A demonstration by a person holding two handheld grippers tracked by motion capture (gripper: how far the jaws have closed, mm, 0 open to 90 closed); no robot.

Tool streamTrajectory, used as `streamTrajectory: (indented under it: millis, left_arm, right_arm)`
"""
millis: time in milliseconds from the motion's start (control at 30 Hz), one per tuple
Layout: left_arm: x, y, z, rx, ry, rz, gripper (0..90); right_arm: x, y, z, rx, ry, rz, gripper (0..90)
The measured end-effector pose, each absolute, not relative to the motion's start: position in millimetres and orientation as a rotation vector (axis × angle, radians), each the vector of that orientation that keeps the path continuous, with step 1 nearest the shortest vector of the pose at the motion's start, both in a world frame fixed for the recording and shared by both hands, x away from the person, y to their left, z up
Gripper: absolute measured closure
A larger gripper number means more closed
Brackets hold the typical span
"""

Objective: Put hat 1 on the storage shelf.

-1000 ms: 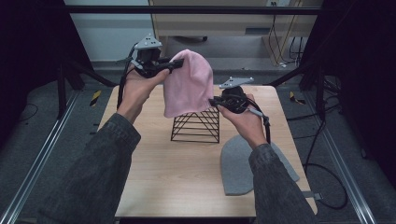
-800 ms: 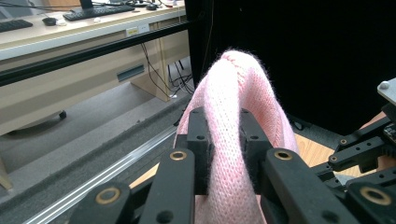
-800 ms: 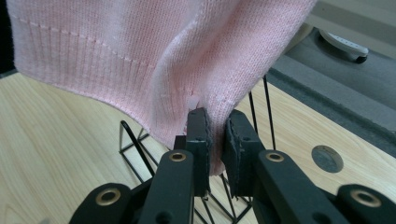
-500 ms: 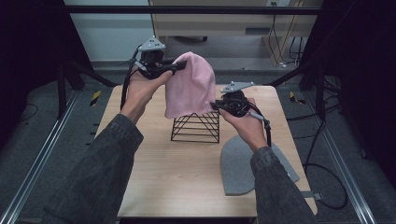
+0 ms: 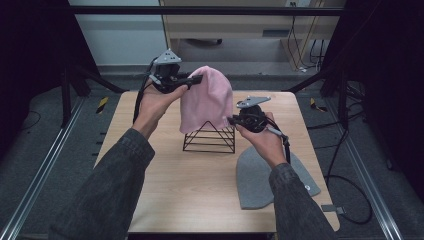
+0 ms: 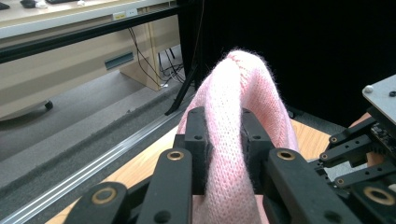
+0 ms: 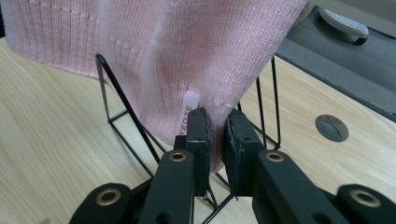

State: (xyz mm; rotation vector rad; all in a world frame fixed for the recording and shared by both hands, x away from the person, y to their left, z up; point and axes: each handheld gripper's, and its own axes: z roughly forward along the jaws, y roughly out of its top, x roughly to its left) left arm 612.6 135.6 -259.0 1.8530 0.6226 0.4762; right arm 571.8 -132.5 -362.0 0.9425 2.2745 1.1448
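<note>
Pink beanie (image 5: 206,102) is being draped over wire stand (image 5: 210,139): crown clamped in left gripper (image 5: 196,79), hem pinched by right gripper (image 5: 233,120). Next: lowering squarely, judged.

You see grey beanie (image 5: 260,177) lying flat at lower right of wooden table (image 5: 190,185); grey floor, pale cabinet (image 5: 235,25) and hanging cables (image 5: 312,47) along upper frame.
</note>
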Motion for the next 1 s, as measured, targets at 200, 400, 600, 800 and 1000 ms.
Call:
streamTrajectory:
  millis: [200, 400, 600, 800, 1000]
  left_arm:
    - [612, 137, -268, 1.866, 0.626, 0.466, 76.0]
    - [610, 138, -273, 1.881, 0.624, 0.46, 76.3]
    - [606, 140, -275, 1.877, 0.63, 0.451, 76.4]
    - [602, 138, -281, 1.897, 0.63, 0.441, 76.4]
    - [597, 137, -288, 1.916, 0.619, 0.432, 76.5]
  right_arm:
    - [571, -134, -371, 0.954, 2.288, 1.122, 81.3]
    - [571, -134, -374, 0.955, 2.3, 1.112, 81.2]
    - [570, -134, -376, 0.963, 2.302, 1.115, 81.3]
    - [569, -136, -385, 0.983, 2.309, 1.11, 81.3]
    - [569, -135, -396, 0.991, 2.327, 1.106, 81.3]
